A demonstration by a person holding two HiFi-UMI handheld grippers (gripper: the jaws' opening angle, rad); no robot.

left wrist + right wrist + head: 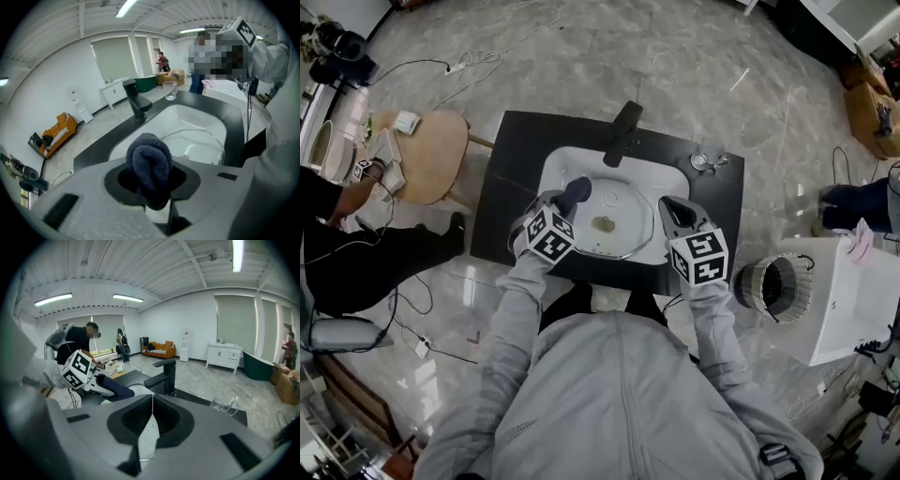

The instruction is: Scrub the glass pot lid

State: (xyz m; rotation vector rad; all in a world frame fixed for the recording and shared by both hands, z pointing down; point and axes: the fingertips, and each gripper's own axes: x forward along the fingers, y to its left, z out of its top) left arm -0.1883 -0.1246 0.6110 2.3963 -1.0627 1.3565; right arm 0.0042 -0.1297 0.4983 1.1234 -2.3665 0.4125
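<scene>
Head view, centre frame: the clear round glass pot lid (614,223) lies flat in the white sink basin (555,171), with the left gripper (565,200) at its left edge and the right gripper (669,206) at its right. Left gripper view: jaws clamped on a dark blue knitted cloth (149,161). Right gripper view: jaws pressed together, empty. Scrubbing looks about to begin; next, the cloth needs pressing onto the glass.

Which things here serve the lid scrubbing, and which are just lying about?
In use: glass lid, sink, cloth held in the left gripper, faucet.
Lying about: drinking glass, round wooden table, white box.
</scene>
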